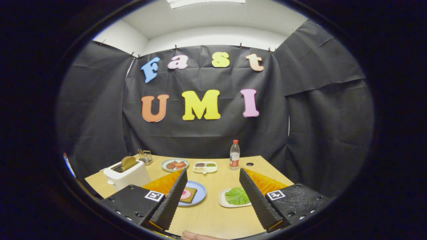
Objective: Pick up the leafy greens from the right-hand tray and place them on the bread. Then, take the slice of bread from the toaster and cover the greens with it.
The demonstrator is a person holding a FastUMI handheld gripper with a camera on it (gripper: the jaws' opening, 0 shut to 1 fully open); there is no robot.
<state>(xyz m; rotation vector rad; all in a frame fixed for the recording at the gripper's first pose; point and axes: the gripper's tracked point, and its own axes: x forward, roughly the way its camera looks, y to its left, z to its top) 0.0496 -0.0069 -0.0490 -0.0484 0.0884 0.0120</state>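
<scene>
Black-draped booth, light wood table point(213, 213). Gripper point(211, 196) is spread wide, holding nothing, hovering above the near edge. A hand point(196, 236) peeks in at 6 o'clock below it. Between the fingers: blue plate point(200, 195) with bread point(188, 195) at 11 o'clock, partly hidden by the left finger; white tray point(223, 200) with the greens point(237, 196) at 1 o'clock, touching the right finger's outline. Further out at 10 o'clock, toaster point(128, 175) with a slice point(128, 162) sticking up. Beyond: food plate point(174, 164), divided dish point(205, 167), bottle point(234, 155). Risks, as I judge them: thin floppy leaf may slip from the pinch, or the fingers drag the tray.
</scene>
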